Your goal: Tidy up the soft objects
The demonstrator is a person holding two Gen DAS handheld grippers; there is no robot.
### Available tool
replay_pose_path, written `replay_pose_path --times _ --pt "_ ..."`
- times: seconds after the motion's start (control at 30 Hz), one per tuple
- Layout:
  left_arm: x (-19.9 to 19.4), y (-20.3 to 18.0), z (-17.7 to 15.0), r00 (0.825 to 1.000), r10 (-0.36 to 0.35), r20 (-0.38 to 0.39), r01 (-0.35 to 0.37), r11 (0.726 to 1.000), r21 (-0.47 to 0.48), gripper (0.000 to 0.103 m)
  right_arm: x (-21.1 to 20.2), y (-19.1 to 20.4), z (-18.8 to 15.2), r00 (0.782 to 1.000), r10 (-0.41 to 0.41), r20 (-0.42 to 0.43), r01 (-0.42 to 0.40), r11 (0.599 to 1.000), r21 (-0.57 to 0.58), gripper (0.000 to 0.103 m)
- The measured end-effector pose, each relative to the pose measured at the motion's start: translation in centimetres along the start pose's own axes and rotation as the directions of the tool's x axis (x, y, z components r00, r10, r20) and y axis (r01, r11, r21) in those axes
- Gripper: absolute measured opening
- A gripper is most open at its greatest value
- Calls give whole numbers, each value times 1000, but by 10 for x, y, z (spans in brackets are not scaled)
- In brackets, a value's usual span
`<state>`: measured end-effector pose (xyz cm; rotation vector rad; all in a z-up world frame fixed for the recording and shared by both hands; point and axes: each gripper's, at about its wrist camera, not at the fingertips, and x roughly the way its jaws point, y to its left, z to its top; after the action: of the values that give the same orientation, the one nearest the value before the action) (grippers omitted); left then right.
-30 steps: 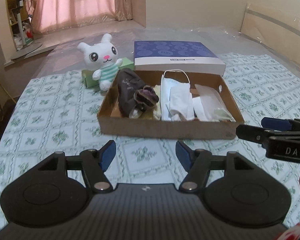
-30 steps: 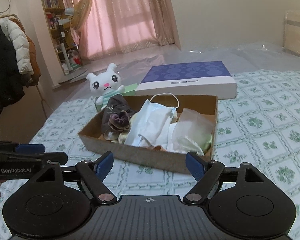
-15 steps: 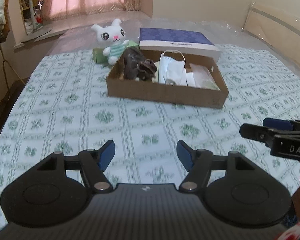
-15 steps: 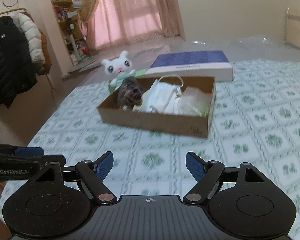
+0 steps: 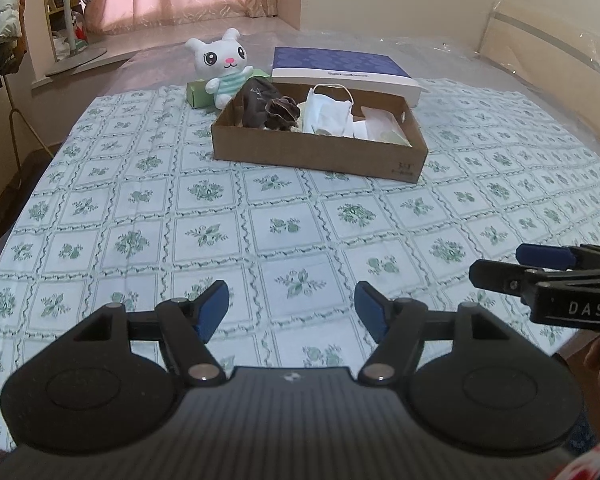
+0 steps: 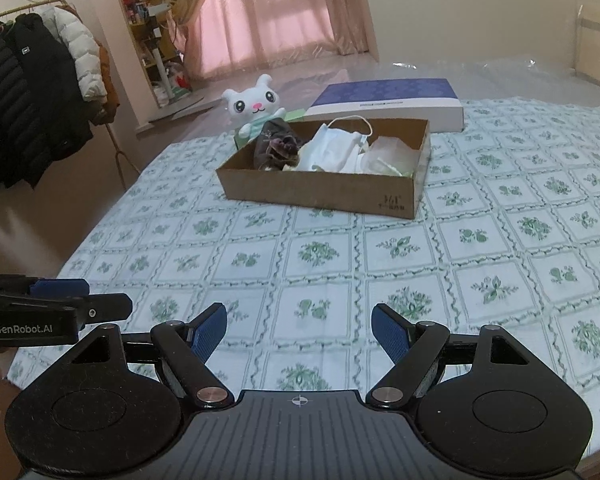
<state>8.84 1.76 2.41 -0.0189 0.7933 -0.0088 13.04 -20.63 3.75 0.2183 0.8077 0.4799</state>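
Note:
A shallow cardboard box stands far ahead on the green-patterned cloth. It holds a dark cloth bundle, a white face mask and pale plastic-wrapped items. A white plush rabbit sits behind the box's left corner. My left gripper is open and empty near the cloth's front edge. My right gripper is open and empty beside it; it shows from the side in the left wrist view.
A blue-and-white flat box lies behind the cardboard box. A green carton sits under the rabbit. Jackets hang on a rack at the left. The bed's left edge drops to the floor.
Both grippers have pulled back from the cardboard box toward the front edge of the cloth; the box now looks much farther away. Both stay open and empty.

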Motion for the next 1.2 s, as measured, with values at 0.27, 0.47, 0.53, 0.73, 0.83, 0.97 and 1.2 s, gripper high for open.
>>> replay_pose_path --times 0.27,0.47,0.53,0.73,0.83,0.97,1.2 --pt "-12 -8 -20 999 39 -2 -39 999 27 73 -10 8 -16 1000 -7 -29 7 1000 -15 79" --pt "-16 -9 -33 999 23 -22 -23 1000 20 73 -13 12 -26 998 -8 -61 7 1000 -23 79" --pt "-18 -9 -37 999 31 -20 -30 999 21 73 -14 12 -29 998 -6 -67 4 1000 -23 79" --pt "-21 -7 -40 999 31 -20 -31 999 10 73 -16 14 -35 996 -13 -87 11 1000 -24 79" --pt "-22 -7 -42 999 27 -21 -27 1000 12 73 -16 14 -37 995 -12 -95 10 1000 -22 79" --pt "-22 -9 -43 1000 21 -22 -21 1000 16 73 -15 14 -37 995 -10 -99 9 1000 -18 79" --pt "-20 -9 -43 1000 17 -25 -17 1000 18 73 -14 14 -37 994 -12 -104 10 1000 -16 79"
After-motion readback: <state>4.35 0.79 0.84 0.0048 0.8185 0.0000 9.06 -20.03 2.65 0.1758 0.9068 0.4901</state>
